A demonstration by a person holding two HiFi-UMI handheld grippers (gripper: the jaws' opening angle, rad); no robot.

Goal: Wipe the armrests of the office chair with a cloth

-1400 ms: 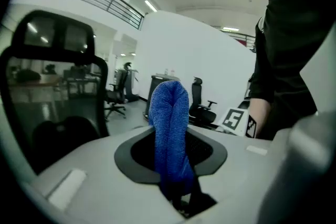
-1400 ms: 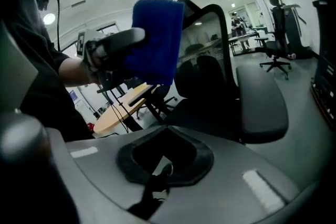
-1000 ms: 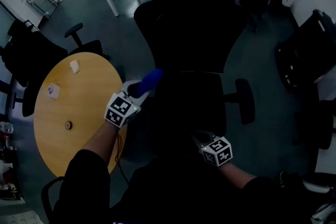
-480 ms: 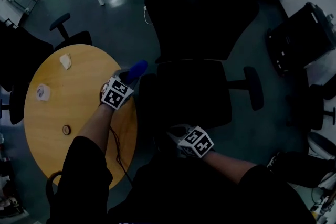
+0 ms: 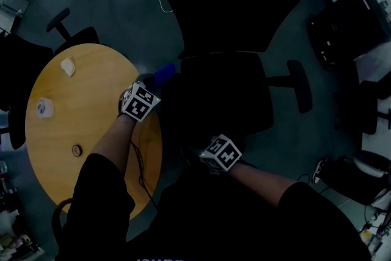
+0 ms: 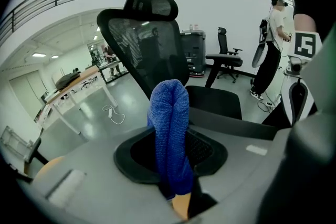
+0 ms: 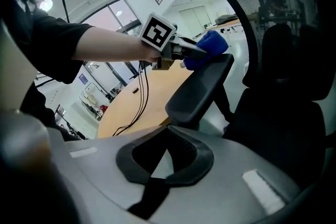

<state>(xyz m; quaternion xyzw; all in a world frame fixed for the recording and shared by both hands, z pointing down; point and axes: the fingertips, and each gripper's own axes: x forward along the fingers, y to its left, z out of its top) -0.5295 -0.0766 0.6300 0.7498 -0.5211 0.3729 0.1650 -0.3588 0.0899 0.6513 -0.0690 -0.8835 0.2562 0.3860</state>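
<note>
Pinching a blue cloth by its lower end, the left gripper has its jaws closed on the fabric, which stands up from them in a tall doubled fold. The right gripper hangs low in front of the seat, its jaws pressed together with nothing between them (it looks to have no part in the wiping for now).

Seen from the right gripper view, the cloth sits at the far end of the armrest nearest the round wooden table, apparently touching the top of the pad. My reading is that the wiping of this first armrest is in hand and near one end of a stroke. The next move calls for drawing the cloth along the pad's length with steady downward pressure, keeping the fold flat against it, then crossing to the other armrest.

The office chair is black, with a mesh back and headrest. Its armrest pad is a long, smooth, matte paddle, slightly tilted, with no dirt visible.
</note>
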